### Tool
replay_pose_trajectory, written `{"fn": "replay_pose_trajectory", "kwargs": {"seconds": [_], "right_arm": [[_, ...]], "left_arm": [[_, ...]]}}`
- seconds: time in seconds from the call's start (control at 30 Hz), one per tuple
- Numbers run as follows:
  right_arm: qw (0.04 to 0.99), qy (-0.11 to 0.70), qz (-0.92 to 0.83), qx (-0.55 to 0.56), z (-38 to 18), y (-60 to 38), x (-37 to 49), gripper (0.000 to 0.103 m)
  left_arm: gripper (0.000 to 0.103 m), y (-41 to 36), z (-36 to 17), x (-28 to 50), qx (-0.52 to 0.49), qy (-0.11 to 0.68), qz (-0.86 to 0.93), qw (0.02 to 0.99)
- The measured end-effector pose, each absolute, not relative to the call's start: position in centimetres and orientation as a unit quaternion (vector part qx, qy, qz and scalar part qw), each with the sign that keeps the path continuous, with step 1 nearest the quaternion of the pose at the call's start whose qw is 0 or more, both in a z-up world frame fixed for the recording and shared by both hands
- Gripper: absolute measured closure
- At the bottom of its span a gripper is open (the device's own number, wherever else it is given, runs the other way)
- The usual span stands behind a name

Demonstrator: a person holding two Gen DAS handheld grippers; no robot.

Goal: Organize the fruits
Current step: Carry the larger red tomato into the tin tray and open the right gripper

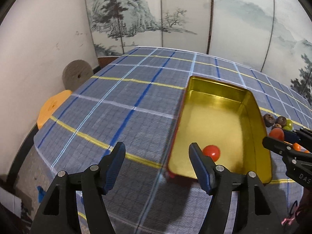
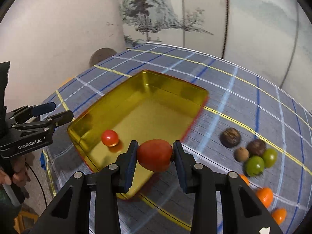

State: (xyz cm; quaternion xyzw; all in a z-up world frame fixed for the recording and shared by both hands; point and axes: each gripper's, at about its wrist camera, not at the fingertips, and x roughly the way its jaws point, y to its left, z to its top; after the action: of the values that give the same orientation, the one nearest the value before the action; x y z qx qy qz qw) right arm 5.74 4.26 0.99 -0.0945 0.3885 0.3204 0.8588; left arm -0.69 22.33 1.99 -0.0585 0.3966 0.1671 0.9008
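I am carrying a red tomato in the right claw, clamped tight between both pads, just above the near end of the tin. I am aiming past the rim so it drops on the bare floor, apart from the small tomato already lying in the tin. The left claw is standing open and empty over the tin's near left corner. Other fruits are waiting on the worktop, right of the tin.
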Motion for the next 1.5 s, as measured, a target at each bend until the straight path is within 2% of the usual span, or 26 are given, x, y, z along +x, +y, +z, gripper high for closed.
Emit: {"fn": "replay_pose_trajectory", "kwargs": {"seconds": [0.43, 1.5], "right_arm": [[0.831, 0.408, 0.347, -0.149, -1.5, 10.2, 6.5, 0.069], [0.820, 0.431, 0.338, -0.168, -3.5, 11.0, 6.6, 0.068]], "left_arm": [[0.035, 24.6, 0.6, -1.9, -0.083, 0.417, 0.200, 0.883], [0.035, 25.6, -0.1, -2.1, -0.106, 0.427, 0.203, 0.875]]}}
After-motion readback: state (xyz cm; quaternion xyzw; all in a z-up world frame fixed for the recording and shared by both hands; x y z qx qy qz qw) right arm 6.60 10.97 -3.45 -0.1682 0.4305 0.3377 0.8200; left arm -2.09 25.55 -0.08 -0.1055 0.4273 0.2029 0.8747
